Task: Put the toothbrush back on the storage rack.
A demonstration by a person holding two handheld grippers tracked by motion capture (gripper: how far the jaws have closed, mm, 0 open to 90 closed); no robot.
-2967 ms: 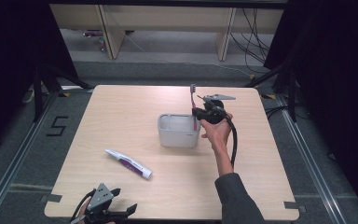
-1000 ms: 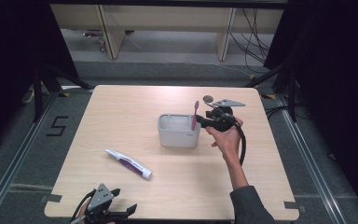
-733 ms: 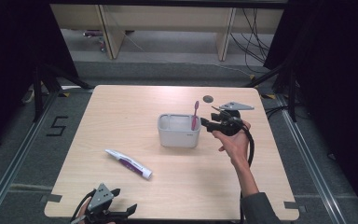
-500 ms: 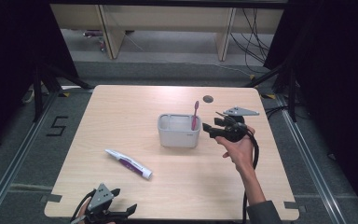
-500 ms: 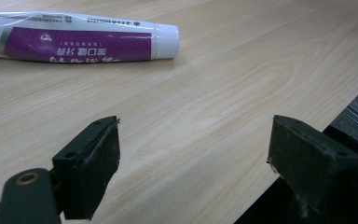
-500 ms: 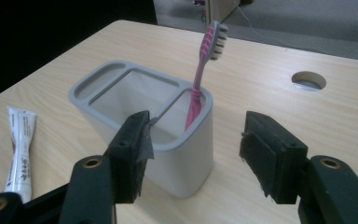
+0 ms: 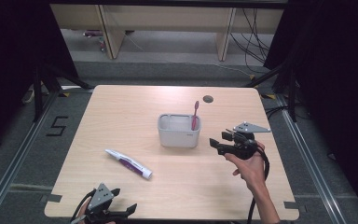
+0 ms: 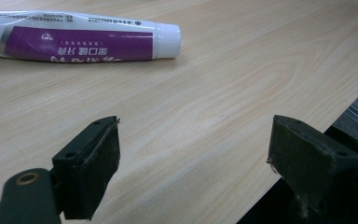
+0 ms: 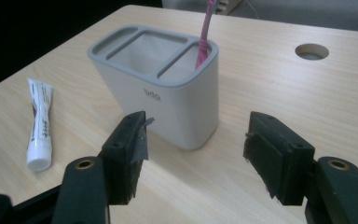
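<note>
The right hand (image 7: 251,164) comes in from the near edge of the table (image 7: 121,107) on its right side, forearm slanting up and away, and holds the right gripper (image 7: 218,143) roughly level, pointing left at the holder (image 7: 179,135); its jaws stand wide apart with nothing between them, and they have just been opening. The left gripper (image 7: 127,211) sits low at the near left edge of the table, pointing right along that edge; its jaws too stand wide apart and bare, over plain wood and the table's rim in the left gripper view.

Counted: one grey holder with three compartments; one pink toothbrush (image 7: 195,114); one white and purple toothpaste tube (image 7: 128,164); two grippers.

The toothbrush stands nearly upright in the holder's rightmost compartment, the slot nearest the right gripper, head up; the holder is near the middle of the table, just left of the right gripper's tips and apart from them; in the right gripper view the holder (image 9: 168,88) stands just past the open jaws, and the toothbrush (image 9: 204,32) rises beyond them. The toothpaste tube lies flat, left of and nearer than the holder, cap toward the near right; it lies beyond the left gripper, apart from it.
</note>
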